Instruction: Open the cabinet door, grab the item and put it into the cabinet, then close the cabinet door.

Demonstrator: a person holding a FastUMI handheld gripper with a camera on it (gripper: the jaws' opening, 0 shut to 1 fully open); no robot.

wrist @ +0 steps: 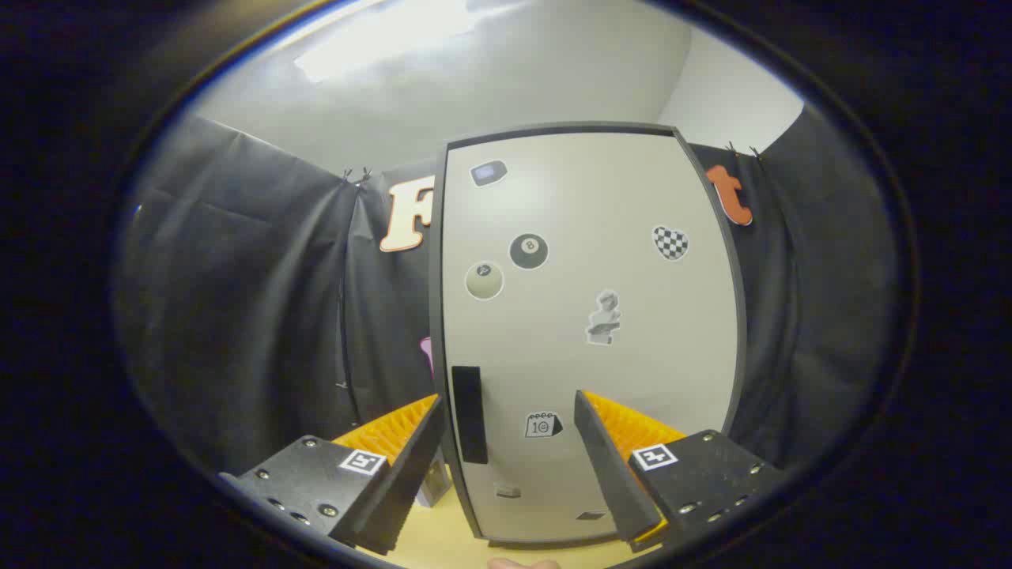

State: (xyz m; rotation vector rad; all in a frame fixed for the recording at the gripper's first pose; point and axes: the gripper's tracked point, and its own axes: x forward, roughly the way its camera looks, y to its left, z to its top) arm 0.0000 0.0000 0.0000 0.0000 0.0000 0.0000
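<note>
The cabinet (589, 332) is seen straight ahead of the gripper (506, 423), upright on a pale wooden table (443, 545). Its door (632, 356) is shut and is dotted with stickers, among them an eight-ball (528, 251), a checkered heart (670, 243) and a small calendar (543, 425). A dark vertical handle (470, 414) is set near the door's left edge, low down, just right of the left finger's tip. The gripper is held open and empty, its fingers spread wide to either side of the door's lower part; whether they touch the door cannot be told. A small light item (434, 484) is glimpsed on the table left of the cabinet, mostly hidden behind the left finger, so its nature cannot be made out. Black cloth (253, 300) is hung behind and to both sides.
</note>
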